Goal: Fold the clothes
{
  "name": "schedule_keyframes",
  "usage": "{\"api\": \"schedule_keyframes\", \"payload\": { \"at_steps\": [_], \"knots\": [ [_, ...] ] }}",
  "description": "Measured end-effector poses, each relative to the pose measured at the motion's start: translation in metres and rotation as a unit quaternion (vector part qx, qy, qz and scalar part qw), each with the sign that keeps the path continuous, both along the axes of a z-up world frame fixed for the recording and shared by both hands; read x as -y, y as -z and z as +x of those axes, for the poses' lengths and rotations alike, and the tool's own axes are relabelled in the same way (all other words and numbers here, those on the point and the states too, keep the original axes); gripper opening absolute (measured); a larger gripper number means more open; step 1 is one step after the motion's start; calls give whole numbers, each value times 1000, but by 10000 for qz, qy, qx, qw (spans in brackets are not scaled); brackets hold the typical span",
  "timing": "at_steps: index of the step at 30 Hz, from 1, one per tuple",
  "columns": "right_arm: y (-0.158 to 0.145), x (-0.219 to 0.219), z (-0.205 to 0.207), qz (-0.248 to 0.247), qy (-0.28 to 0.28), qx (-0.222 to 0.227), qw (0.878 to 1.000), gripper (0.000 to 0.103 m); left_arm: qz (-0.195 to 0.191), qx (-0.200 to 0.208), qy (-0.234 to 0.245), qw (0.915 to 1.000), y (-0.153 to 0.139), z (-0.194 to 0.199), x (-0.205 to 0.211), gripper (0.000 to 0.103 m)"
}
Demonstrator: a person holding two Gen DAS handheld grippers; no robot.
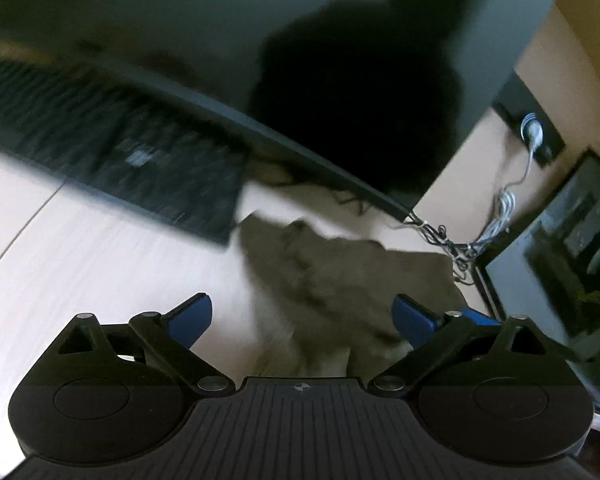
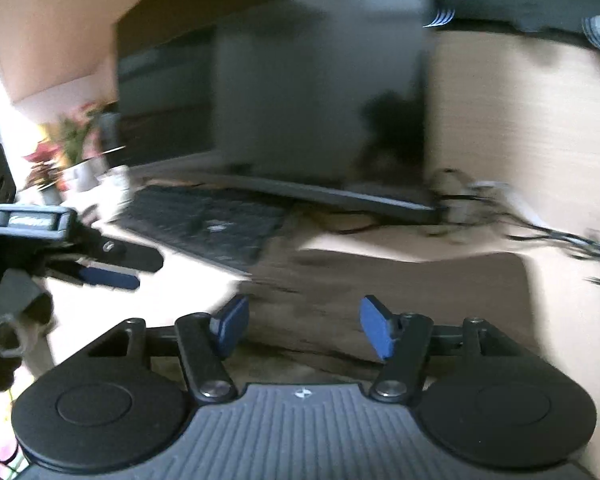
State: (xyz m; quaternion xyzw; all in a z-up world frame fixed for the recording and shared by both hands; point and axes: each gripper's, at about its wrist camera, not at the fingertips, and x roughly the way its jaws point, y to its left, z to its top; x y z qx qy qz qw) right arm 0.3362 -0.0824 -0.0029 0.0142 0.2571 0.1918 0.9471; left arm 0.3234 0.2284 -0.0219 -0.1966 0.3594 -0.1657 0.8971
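- Garment [image 1: 340,276] lies crumpled on the desk [image 1: 80,272], folding apparently not begun.
- Left gripper [image 1: 302,316] and right gripper [image 2: 300,324]: jaws wide, empty.
- Next: grasp an edge.

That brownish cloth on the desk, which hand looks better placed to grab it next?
Probably the left. The left gripper is open with the crumpled olive-brown garment bunched between its fingers. The right gripper, also open, faces a flatter stretch.
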Motion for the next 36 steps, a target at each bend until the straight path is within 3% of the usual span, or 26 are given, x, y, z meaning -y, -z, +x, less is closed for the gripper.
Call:
{"api": "schedule_keyframes", "payload": {
  "at_steps": [2, 8, 10, 12, 15, 18, 22, 25, 27, 29, 31, 33, 36],
  "knots": [
    [-5, 26, -9, -5, 319, -10, 9995, 65, 133, -3, 80, 9999, 3, 20, 22, 87],
    [2, 72, -17, -15, 1013, -171, 9947, 67, 198, -586, -86, 9980, 37, 64, 59, 83],
    [7, 81, -16, 6, 1146, -254, 9931, 68, 282, -570, -162, 9978, 39, 67, 64, 65],
    [10, 89, -15, 16, 1213, -308, 9921, 68, 447, -393, -204, 9980, 33, 66, 68, 29],
    [10, 95, -9, 72, 1207, -282, 9923, 68, 722, 29, -202, 9972, 16, 55, 69, 21],
    [6, 91, 5, 165, 1036, -133, 9944, 68, 1141, 293, -224, 9928, 6, 43, 69, 21],
    [5, 73, 35, 240, 449, -39, 9987, 67, 1402, 125, -256, 9897, 17, 42, 65, 21],
    [29, 64, 64, 89, 227, -414, 9988, 65, 1581, -10, -282, 9870, 27, 42, 62, 32],
    [48, 64, 80, -149, 255, -756, 9967, 62, 1700, -100, -300, 9849, 33, 42, 60, 48],
    [68, 64, 96, -387, 282, -1097, 9928, 62, 1818, -190, -317, 9826, 39, 42, 59, 52],
    [62, 72, 97, -306, 288, -1140, 9926, 62, 1686, -175, -420, 9846, 29, 39, 51, 50],
    [44, 76, 91, -328, 272, -908, 9950, 62, 1458, -119, -554, 9877, 11, 35, 42, 53],
    [19, 79, 89, -260, 138, -583, 9979, 61, 407, -90, -386, 9984, -5, 36, 31, 55]
  ]
}}
